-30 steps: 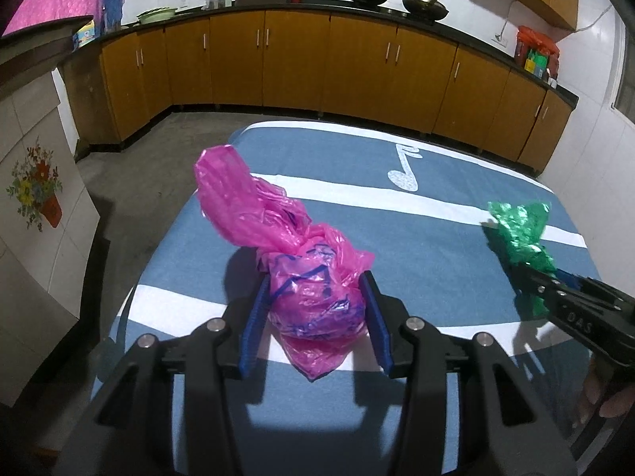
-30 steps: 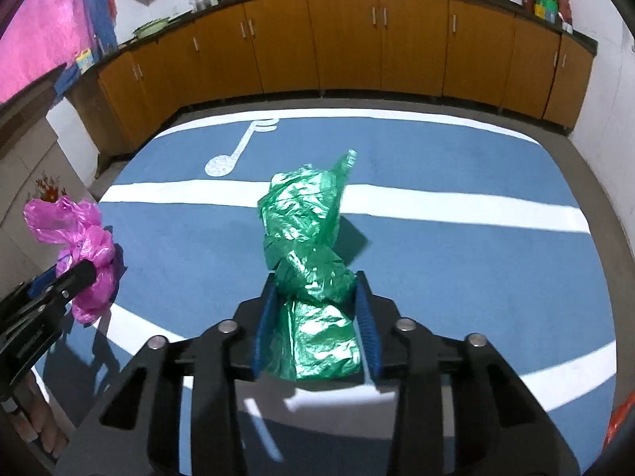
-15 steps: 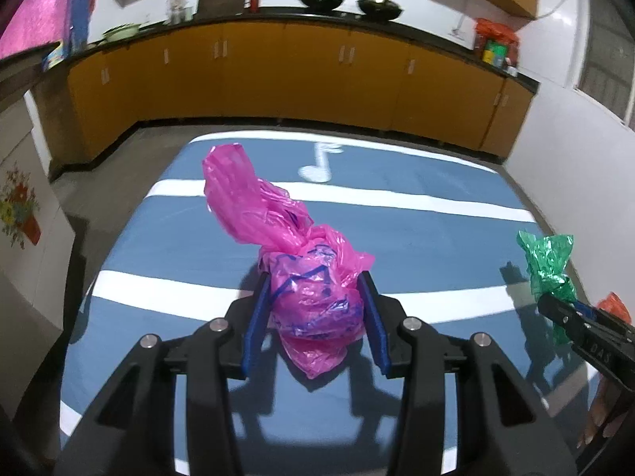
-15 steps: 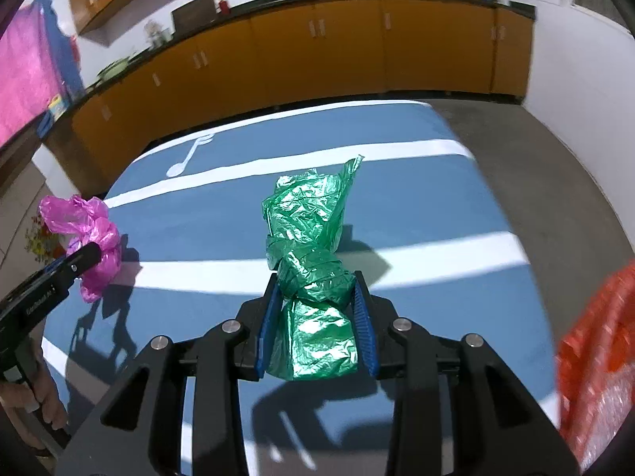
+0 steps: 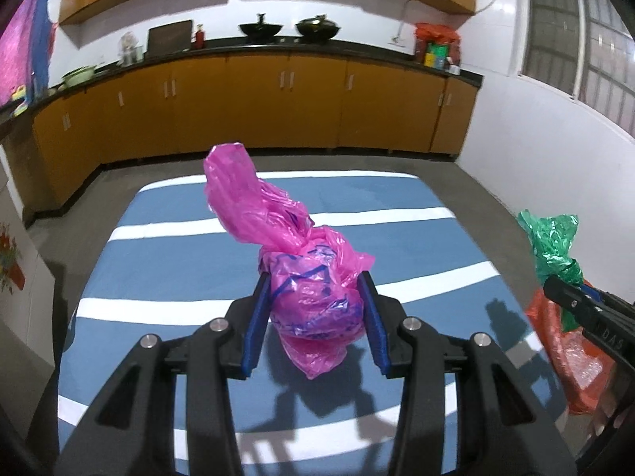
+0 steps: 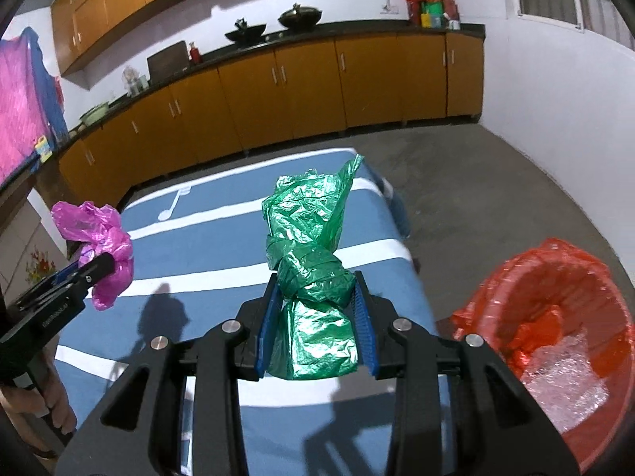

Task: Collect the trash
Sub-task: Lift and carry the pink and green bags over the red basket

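Observation:
My left gripper [image 5: 313,317] is shut on a knotted pink plastic bag [image 5: 305,277] and holds it above the blue striped table [image 5: 166,277]. My right gripper [image 6: 315,321] is shut on a knotted green plastic bag [image 6: 313,261], held above the table's right end. The green bag [image 5: 553,246] also shows at the right edge of the left wrist view, and the pink bag [image 6: 99,246] at the left of the right wrist view. A bin lined with a red bag [image 6: 555,337] stands on the floor right of the table, with clear crumpled plastic inside.
Orange kitchen cabinets [image 5: 278,111] under a black counter with pans run along the far wall. Grey floor [image 6: 496,182] lies between table and white wall [image 6: 555,99]. A tiled wall with a flower print [image 5: 12,254] stands left of the table.
Both grippers, still holding their bags, have swung to the right and lifted. The red-lined bin has come into view beside the table's right end.

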`<state>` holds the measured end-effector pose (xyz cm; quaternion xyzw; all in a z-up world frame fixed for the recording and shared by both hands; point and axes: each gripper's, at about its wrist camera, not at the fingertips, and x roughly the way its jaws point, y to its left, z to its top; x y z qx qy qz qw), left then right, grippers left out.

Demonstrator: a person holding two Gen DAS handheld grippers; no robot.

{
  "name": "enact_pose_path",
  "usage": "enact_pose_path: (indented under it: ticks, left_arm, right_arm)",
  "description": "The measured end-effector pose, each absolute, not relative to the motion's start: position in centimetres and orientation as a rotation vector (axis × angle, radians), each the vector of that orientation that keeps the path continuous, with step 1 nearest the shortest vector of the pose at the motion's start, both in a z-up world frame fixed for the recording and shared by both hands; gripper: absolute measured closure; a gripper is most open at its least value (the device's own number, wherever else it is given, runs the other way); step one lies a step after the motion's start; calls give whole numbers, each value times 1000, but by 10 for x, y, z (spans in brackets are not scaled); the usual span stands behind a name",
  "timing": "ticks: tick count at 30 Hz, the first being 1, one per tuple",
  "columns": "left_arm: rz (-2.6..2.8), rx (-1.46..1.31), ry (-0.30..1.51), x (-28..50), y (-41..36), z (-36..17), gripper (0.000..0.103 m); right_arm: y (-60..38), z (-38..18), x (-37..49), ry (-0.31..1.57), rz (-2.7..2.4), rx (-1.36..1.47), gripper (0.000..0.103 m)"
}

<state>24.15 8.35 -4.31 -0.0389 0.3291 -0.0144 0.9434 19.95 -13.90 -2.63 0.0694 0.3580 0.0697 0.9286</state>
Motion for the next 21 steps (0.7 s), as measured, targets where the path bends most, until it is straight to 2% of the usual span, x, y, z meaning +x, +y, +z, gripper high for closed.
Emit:
enact_pose_path:
  ticks: [21]
  left_arm:
    - [-243, 6, 633, 204, -23, -19, 60]
  right_arm:
    - [-221, -2, 126, 625, -9, 226, 67]
